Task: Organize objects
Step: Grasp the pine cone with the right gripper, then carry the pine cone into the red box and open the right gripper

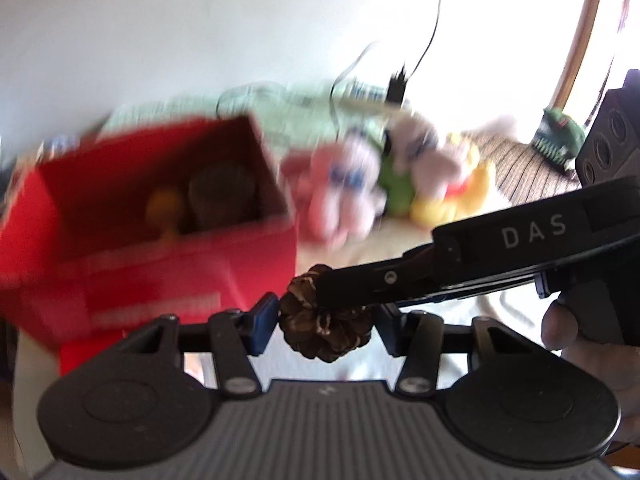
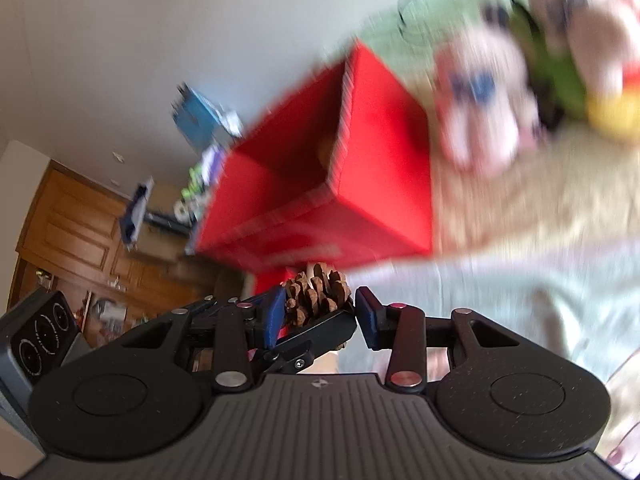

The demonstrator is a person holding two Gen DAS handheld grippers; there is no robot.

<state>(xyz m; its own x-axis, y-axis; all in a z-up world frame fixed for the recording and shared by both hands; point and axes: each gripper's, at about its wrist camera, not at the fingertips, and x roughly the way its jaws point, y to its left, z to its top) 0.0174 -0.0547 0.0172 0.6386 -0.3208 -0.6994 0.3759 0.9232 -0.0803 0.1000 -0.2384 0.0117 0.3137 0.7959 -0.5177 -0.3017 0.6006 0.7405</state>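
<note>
Brown pine cone (image 1: pixel 325 320) is passing between both grippers near the red box (image 1: pixel 160 216), the right gripper (image 1: pixel 320 288) pinching it, the left gripper (image 1: pixel 326 322) spread around it, so it is risking falling if released early.

My count: one pine cone (image 1: pixel 325 320), one red box (image 1: pixel 160 216), two things inside it, one cluster of plush toys (image 1: pixel 396 172), number unclear through blur.

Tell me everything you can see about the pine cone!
The pine cone is brown, with open woody scales that have paler tips. It looks dry. It sits in the air between both hand-held grippers: the left hand-held gripper has a blue pad on each side, and the right hand-held gripper pinches it too. The red box stands behind it.
</note>
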